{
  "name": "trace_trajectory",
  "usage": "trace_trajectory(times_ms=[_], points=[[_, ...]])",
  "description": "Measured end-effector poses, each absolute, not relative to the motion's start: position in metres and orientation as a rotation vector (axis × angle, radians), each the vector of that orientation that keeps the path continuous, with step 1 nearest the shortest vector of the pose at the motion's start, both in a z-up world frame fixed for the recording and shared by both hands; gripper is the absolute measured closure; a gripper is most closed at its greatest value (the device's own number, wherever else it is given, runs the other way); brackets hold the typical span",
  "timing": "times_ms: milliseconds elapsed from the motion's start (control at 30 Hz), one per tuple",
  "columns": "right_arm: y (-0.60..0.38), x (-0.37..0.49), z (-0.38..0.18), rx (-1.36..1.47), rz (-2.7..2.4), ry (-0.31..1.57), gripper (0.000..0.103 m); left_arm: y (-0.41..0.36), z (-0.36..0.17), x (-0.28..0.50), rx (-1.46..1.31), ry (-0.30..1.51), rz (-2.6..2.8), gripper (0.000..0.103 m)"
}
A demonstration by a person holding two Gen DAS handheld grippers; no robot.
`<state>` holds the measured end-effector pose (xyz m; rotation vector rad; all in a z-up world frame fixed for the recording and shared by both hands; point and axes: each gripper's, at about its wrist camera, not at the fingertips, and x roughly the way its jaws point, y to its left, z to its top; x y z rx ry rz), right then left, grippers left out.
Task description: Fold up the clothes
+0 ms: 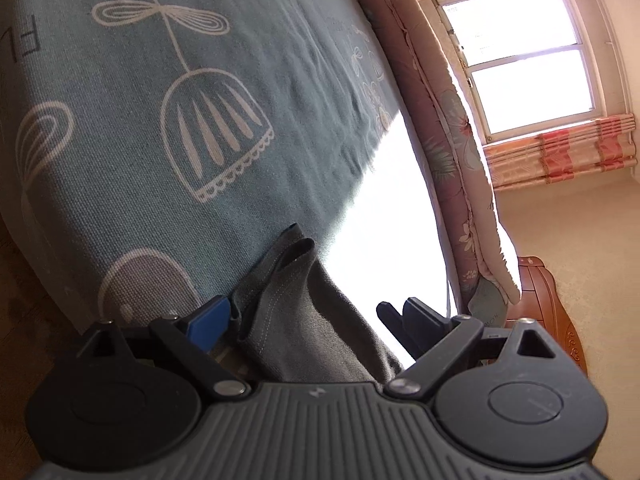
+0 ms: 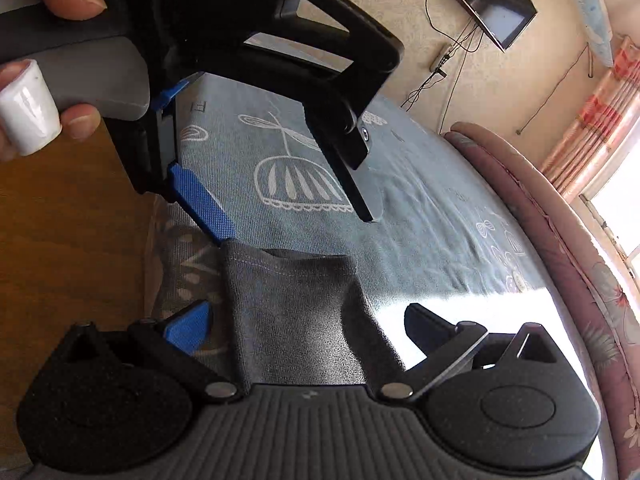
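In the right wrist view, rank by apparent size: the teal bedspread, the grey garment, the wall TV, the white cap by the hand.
1. teal bedspread, widest by far.
2. grey garment, though nearness to the camera enlarges it.
3. wall TV.
4. white cap, close to the lens, so this last ranking is unsure.

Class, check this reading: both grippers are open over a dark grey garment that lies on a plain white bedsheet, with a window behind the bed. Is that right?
Not quite. The bedsheet is teal-blue with white line drawings, not plain white; the left wrist view shows this, and the white patch is only sunlight. The rest holds: the left gripper and right gripper are open over the dark grey garment, and the window is behind the bed.
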<state>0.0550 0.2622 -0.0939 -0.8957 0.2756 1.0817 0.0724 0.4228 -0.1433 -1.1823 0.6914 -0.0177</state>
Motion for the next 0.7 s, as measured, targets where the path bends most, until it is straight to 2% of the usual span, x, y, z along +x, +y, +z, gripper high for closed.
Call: trace_trajectory(times_ms=[367,700], points=[[0.264,0.04,-0.099,-1.004,0.964,0.099,0.0,0.425,-0.138,0.064,-1.198,0.63,-0.034,0.01],[0.26,0.048,-0.091,-0.974,0.95,0.13,0.0,0.416,-0.153,0.069,-1.248,0.702,-0.007,0.01]])
